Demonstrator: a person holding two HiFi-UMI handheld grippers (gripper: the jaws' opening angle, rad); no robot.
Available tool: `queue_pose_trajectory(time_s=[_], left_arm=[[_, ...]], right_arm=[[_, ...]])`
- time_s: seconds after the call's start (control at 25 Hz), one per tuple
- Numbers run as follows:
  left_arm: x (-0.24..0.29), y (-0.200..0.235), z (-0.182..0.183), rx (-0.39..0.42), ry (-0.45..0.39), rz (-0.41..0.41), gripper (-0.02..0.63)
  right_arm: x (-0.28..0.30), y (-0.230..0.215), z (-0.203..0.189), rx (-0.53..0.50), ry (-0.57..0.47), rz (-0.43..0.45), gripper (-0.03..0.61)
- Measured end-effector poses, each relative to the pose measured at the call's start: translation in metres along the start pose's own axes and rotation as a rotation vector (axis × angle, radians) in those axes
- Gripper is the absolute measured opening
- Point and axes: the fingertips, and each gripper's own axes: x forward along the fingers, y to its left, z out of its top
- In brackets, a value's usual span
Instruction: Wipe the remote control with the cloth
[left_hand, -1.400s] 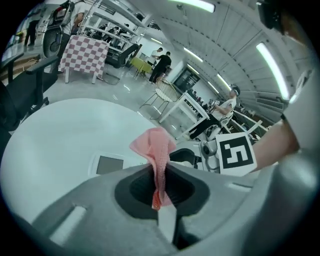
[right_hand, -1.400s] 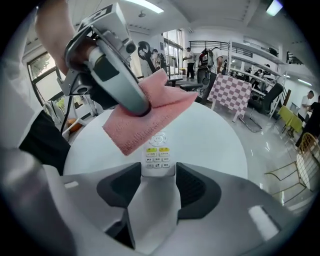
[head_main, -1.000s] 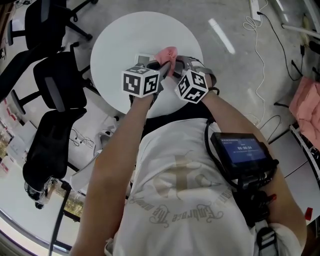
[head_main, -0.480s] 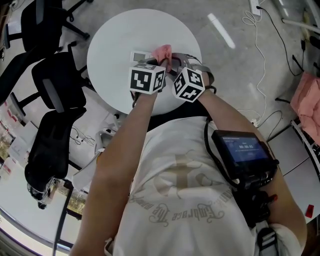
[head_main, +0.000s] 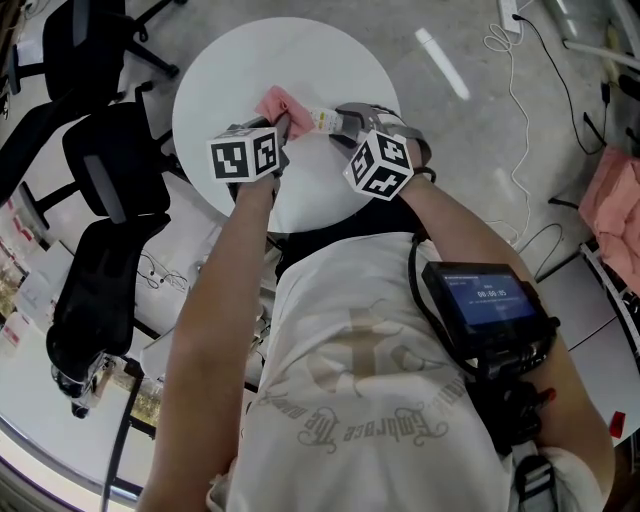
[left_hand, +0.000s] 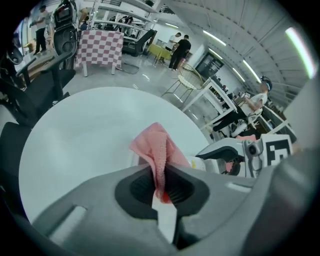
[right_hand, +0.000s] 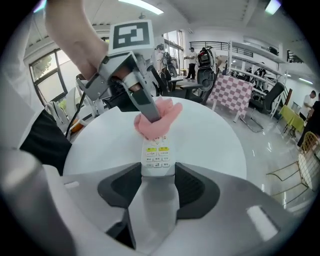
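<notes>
The white remote control (right_hand: 157, 154) has its near end clamped between the jaws of my right gripper (right_hand: 157, 172), and its yellow and grey buttons face up. My left gripper (left_hand: 160, 182) is shut on the pink cloth (left_hand: 156, 150), which bunches out past its jaws. In the right gripper view the cloth (right_hand: 158, 119) rests on the remote's far end under the left gripper (right_hand: 145, 107). From the head view the cloth (head_main: 278, 102) lies left of the remote (head_main: 324, 120), over the round white table (head_main: 250, 60), with my right gripper (head_main: 338, 122) beside it.
Black office chairs (head_main: 105, 160) stand close to the table's left edge. Cables (head_main: 515, 110) trail over the grey floor on the right, near a pink bundle (head_main: 615, 200). People and a checkered board (left_hand: 99, 47) stand far off.
My left gripper has slid left with the pink cloth along the remote, uncovering more of the remote. The right gripper has kept still with the remote.
</notes>
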Motion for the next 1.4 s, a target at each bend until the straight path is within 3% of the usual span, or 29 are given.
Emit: queue_pose_trajectory(time_s=[0.2,0.48,0.68,1.04,1.24,1.4], left_arm=[[-0.009,0.033,0.001,-0.018,0.001,0.031,0.021],[-0.018,0.058,0.013,0.1,0.056,0.117,0.021],[-0.019,0.065,0.009,0.23,0.153,0.192,0.021],[0.007,-0.007,0.009,0.332,0.142,0.021,0.02],[0.012,-0.033,0.008,0.278,0.133,-0.085,0.018],[0.018,-0.063,0.004,0.296,0.147,-0.171,0.02]], right_arm=[[0.001,-0.001,0.001,-0.006,0.001,0.006,0.218],[0.0,-0.003,0.001,-0.015,0.005,0.01,0.218],[0.0,-0.005,0.001,-0.022,0.009,0.011,0.218],[0.002,-0.007,0.002,-0.038,0.018,0.012,0.218],[0.0,-0.008,0.0,-0.032,0.014,0.012,0.218],[0.001,-0.007,0.002,-0.033,0.011,0.015,0.218]])
